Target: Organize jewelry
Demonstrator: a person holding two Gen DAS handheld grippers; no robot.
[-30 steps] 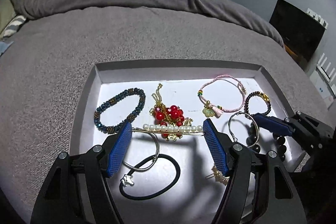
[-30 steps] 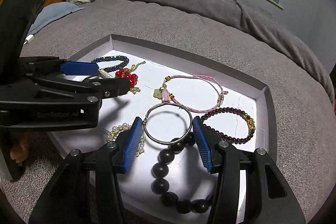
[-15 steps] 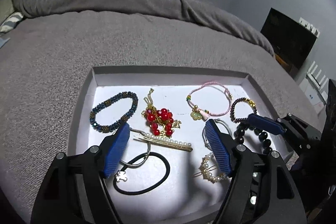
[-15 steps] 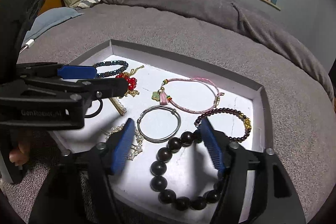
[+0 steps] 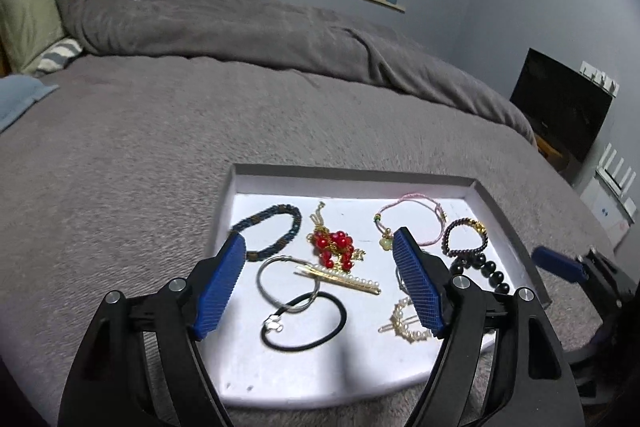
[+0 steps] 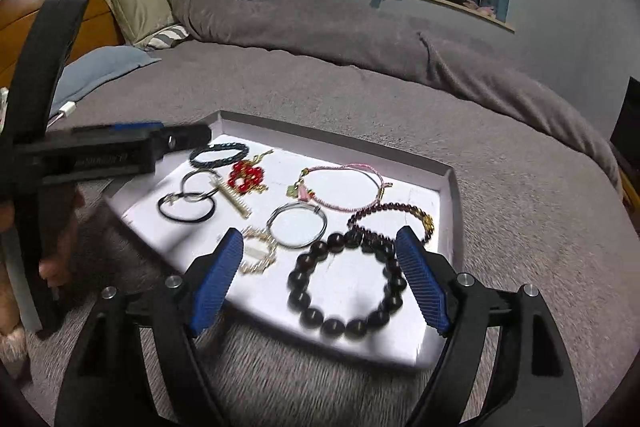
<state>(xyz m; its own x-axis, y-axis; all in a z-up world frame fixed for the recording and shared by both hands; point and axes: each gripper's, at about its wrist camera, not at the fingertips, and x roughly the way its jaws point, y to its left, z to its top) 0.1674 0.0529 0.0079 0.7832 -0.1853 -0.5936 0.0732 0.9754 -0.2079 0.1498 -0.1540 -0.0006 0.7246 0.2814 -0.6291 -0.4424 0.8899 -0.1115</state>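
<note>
A shallow white tray (image 6: 448,195) sits on the grey bedspread (image 5: 140,147), and every piece of jewelry lies flat inside it, spread apart, presumably so each can be seen and picked out singly. Along the far side run a dark blue beaded bracelet (image 5: 276,231), a red bead cluster on gold chain (image 5: 334,245), a pink cord bracelet (image 6: 344,187) and a garnet-coloured bead bracelet (image 6: 390,221). Nearer lie a silver bangle (image 6: 297,226), a big black bead bracelet (image 6: 346,283), a small pearl hair clip (image 5: 404,323), a gold pearl hairpin (image 5: 340,277) resting across a second wire bangle (image 5: 286,283), and a black hair tie (image 5: 306,323) that overlaps that bangle.

The left gripper (image 5: 320,283) hangs over the tray's left part with its blue pads wide apart and nothing between them. The right gripper (image 6: 320,279) frames the black bead bracelet in its view, its jaws opening, the pads clear of the beads and holding nothing. Both point down at the tray from the near edge, which suits surveying the layout more than grasping; the sorting looks largely done, since nothing lies outside the tray
</note>
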